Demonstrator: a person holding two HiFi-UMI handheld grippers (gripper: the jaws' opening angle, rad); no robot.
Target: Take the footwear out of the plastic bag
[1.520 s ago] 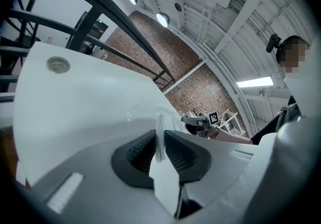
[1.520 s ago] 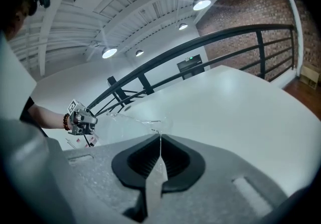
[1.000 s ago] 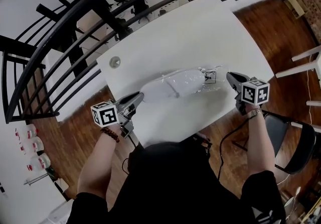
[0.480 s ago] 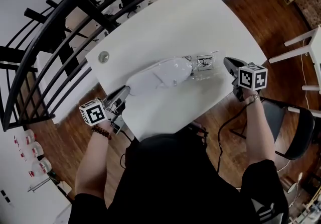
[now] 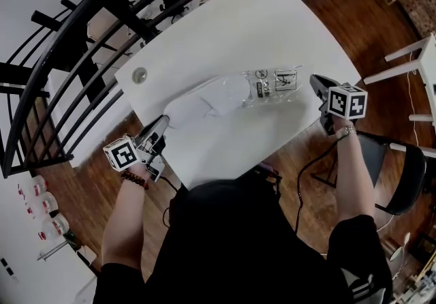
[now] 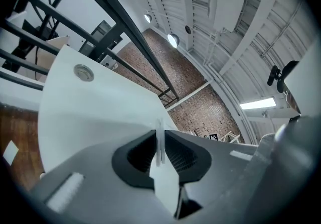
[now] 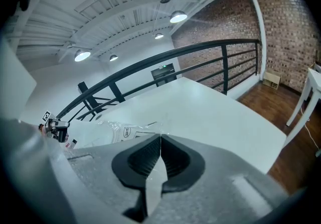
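A white flat slipper (image 5: 194, 103) lies on the white table (image 5: 259, 16), its far end still inside a clear plastic bag (image 5: 272, 83) with printed labels. My left gripper (image 5: 161, 124) is shut on the slipper's near left edge. That thin white edge (image 6: 160, 140) stands pinched between the left gripper's pads. My right gripper (image 5: 315, 82) is shut on the bag's right end. In the right gripper view the clear film (image 7: 128, 130) runs up into the meeting jaws (image 7: 160, 140).
A round grommet (image 5: 139, 75) is set in the table's left part. A black railing (image 5: 82, 30) runs behind the table. A black chair (image 5: 402, 187) stands on the wooden floor at the right. White furniture legs (image 5: 409, 50) show at the right edge.
My left gripper has drawn back to the left and nearer, and more of the white slipper now lies outside the bag. The right gripper has kept its hold at the bag's end.
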